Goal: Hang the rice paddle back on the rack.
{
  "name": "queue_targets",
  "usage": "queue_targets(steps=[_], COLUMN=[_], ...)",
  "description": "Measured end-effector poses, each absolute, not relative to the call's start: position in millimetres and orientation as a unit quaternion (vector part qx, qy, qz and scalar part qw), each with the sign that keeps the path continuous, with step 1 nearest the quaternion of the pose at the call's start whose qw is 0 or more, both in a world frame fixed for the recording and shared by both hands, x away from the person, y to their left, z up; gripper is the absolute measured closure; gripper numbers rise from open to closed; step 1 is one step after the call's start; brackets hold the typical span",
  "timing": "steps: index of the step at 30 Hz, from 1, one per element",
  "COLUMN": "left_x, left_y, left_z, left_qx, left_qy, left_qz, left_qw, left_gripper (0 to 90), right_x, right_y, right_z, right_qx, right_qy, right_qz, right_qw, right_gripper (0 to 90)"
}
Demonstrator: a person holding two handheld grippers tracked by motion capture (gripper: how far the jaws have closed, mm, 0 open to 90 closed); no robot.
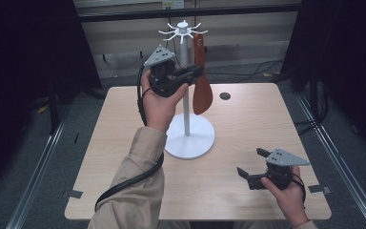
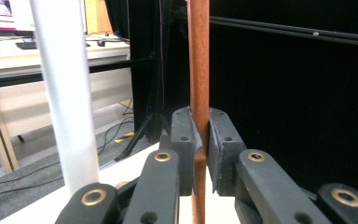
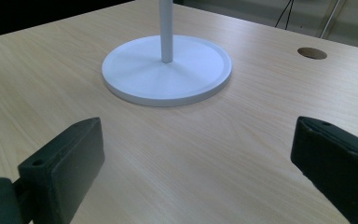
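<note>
Black jaws of the left gripper [image 2: 200, 140] are squeezed shut on the thin handle of a brown wooden spatula [image 1: 201, 81]. It hangs straight up and down from a hook on the white stand [image 1: 187, 95], just right of the pole. The right gripper [image 1: 252, 167] is wide open and holds nothing, low over the near right of the table [image 1: 248, 119], well apart.

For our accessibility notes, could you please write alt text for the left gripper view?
The left gripper has its two black fingers shut on the slim reddish-brown wooden spatula handle, which stands upright. A white round stand pole rises at left, before a dim room with black curtains.
</note>
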State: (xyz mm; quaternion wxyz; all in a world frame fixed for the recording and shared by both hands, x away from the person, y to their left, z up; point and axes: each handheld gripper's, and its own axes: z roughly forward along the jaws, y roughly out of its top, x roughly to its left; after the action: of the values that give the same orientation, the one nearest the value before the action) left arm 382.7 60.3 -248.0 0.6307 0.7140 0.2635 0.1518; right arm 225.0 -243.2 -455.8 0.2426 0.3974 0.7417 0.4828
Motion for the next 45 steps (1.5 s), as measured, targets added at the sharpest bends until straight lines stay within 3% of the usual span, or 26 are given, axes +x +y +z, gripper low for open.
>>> queue_targets(steps=[25,45], left_x=[389.1,385.7], left_y=[70.7,74.2], left_z=[-254.7,-257.2], left_qx=[0.701,0.704], left_qy=[0.279,0.283], left_qz=[0.174,0.187], left_qw=[0.632,0.624], left_gripper=[81.3,65.3], right_x=[225.9,225.7], right_y=[-242.7,-242.7], right_z=[-456.9,-456.3], right_qx=[0.397,0.395], right_qy=[0.743,0.744], right_qz=[0.480,0.482], right_qw=[0.242,0.243], right_gripper=[2.3,2.2])
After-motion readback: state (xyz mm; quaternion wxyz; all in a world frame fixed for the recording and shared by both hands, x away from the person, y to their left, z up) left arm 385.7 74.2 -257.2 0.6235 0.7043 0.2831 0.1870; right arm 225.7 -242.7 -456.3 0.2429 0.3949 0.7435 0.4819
